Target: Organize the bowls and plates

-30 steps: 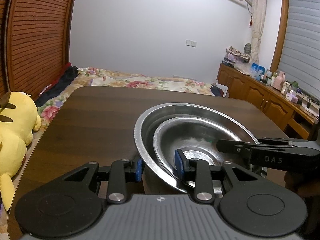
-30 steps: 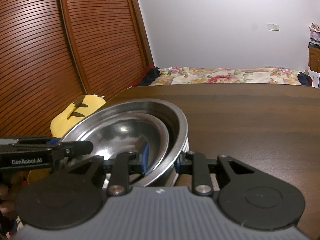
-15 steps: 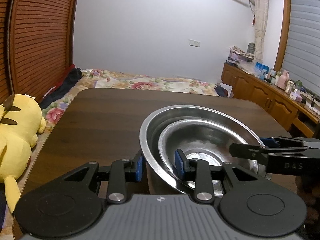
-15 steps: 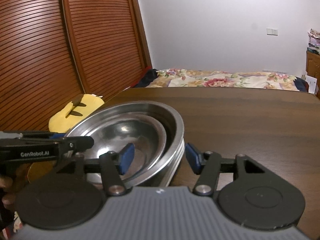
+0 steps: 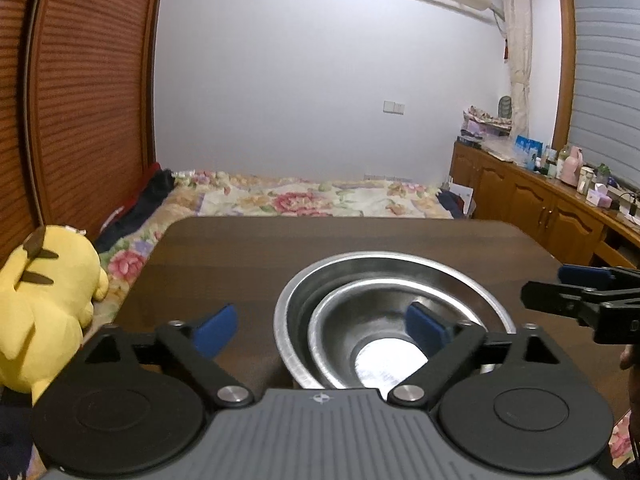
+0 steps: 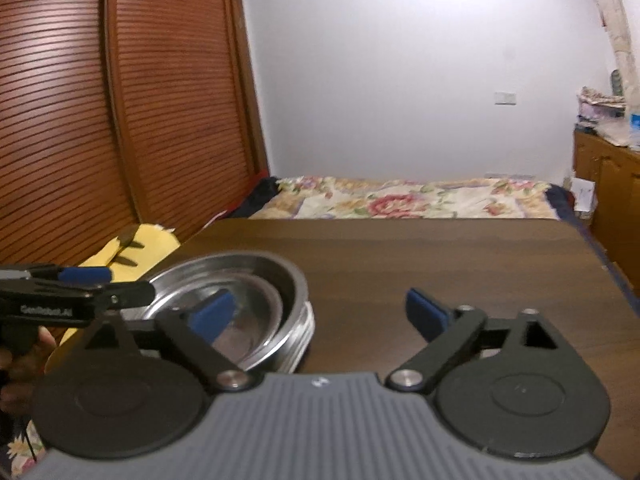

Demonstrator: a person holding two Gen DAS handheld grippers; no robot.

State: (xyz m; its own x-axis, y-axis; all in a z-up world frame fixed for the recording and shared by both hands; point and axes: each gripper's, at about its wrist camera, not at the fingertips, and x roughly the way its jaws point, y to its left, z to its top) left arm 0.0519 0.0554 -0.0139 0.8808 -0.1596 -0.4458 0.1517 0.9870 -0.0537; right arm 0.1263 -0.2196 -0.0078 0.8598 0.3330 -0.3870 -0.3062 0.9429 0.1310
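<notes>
While both grippers, left gripper [image 5: 322,326] and right gripper [image 6: 322,314], stand spread wide and empty, a smaller steel bowl [image 5: 360,332] nests inside a larger steel bowl [image 5: 400,266]. Round, polished, they rest on the dark wood-grain table [image 5: 240,248], at 6 o'clock.

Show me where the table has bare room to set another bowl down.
Bare wood lies beyond the nested bowls, up to the table's far edge by the bed, and to their right. The near-left corner, with both open grippers, is crowded.
</notes>
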